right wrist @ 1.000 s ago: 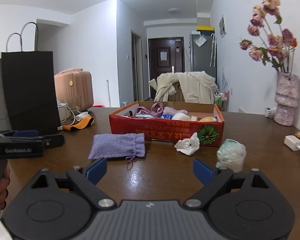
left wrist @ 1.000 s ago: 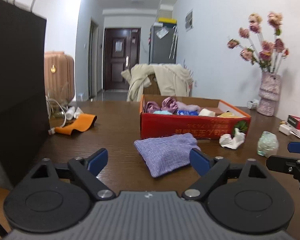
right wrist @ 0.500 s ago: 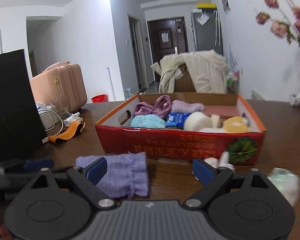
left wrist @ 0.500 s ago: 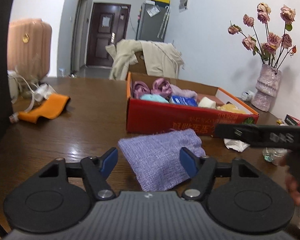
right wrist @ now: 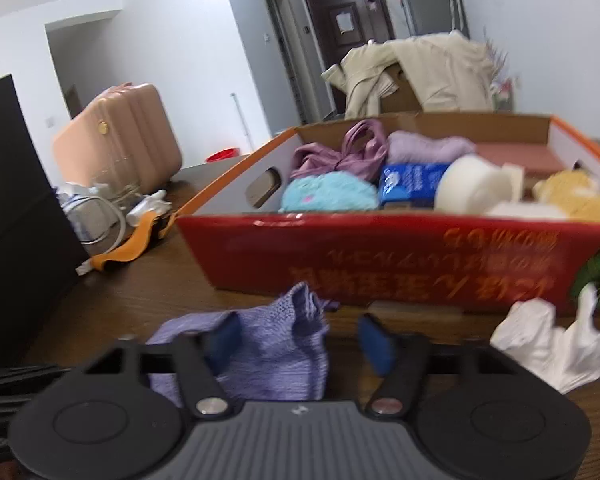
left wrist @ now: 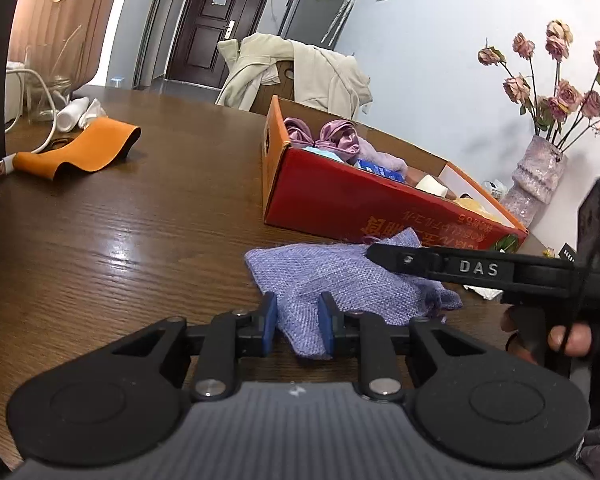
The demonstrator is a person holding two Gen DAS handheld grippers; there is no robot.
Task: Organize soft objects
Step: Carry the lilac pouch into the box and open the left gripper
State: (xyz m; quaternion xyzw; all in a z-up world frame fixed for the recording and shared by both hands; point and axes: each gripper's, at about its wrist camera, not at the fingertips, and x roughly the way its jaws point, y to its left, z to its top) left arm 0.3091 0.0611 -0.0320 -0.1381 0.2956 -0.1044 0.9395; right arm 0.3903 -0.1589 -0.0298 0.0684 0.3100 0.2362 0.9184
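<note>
On my left feed I see an orange strap (left wrist: 88, 148) curled on the dark wood surface (left wrist: 120, 220), a white cable (left wrist: 40, 128) just beside it, and a pink suitcase (left wrist: 60, 20) behind. A vase (left wrist: 536, 176) of dried roses (left wrist: 560, 88) stands against the wall at right. Farther back, a beige coat (right wrist: 424, 68) hangs over a chair before a dark door (right wrist: 348, 20).

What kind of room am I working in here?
Most likely a home dining or living area: a wooden table, a coat-draped chair, a pink suitcase and an entrance door down the hall.
</note>
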